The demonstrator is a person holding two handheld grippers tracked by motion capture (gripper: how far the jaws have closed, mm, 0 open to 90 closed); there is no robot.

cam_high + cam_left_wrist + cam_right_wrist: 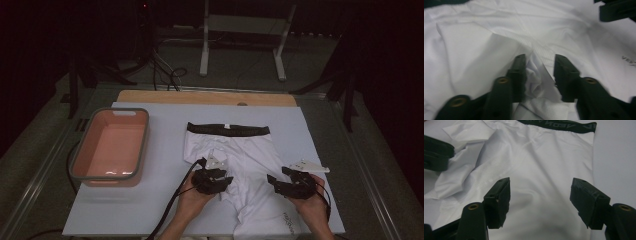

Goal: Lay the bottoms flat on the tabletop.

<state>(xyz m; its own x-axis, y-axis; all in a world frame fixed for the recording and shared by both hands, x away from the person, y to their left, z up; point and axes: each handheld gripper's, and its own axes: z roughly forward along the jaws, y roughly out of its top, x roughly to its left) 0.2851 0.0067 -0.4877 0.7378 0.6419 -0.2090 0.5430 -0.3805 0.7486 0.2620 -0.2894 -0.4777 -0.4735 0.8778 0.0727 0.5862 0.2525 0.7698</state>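
Lying flat on the table (150, 200), white shorts (240, 155), pink basin (82, 155) holding nothing, left gripper (540, 72) fingers released around a fold, right gripper (540, 200) fingers released.

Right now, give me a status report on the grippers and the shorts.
Left gripper open, fabric fold between jaws. Right gripper open, above the white shorts, which lie on the mat. Pink basin sits off left, not in the way.

We are in a dim lab. Loose cables (162, 70) and a metal stand (242, 37) surround our white table (150, 190).
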